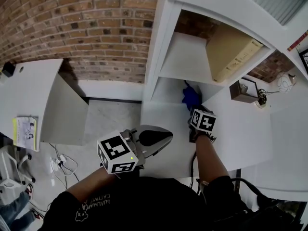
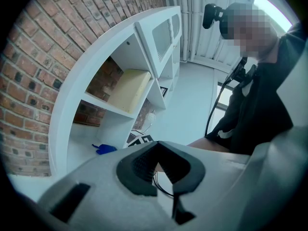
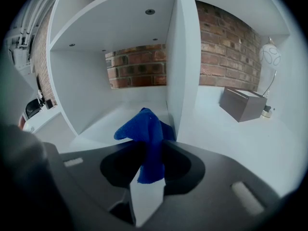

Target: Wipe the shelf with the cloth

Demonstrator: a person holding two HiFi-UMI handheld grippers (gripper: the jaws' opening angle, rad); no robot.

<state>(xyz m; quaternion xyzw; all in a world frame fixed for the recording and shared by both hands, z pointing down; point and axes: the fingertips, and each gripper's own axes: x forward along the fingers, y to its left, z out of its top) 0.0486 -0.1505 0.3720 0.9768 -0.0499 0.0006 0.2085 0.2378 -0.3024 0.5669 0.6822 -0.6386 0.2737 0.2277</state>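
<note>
Where brick wall [image 1: 86,28] backs the white shelf [image 1: 185,57], right tongs [image 3: 150,144] clamp blue cloth [image 3: 143,128].

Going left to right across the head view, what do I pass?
Yellow booklet → left hand-held gripper → blue cloth → brown box → white globe lamp.

Shelf bay [image 3: 110,119] lies open beside an upright divider [image 3: 182,57].

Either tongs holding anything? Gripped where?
Right tongs pinch the blue cloth by a bunched fold. Left tongs are shut and hold nothing.
</note>
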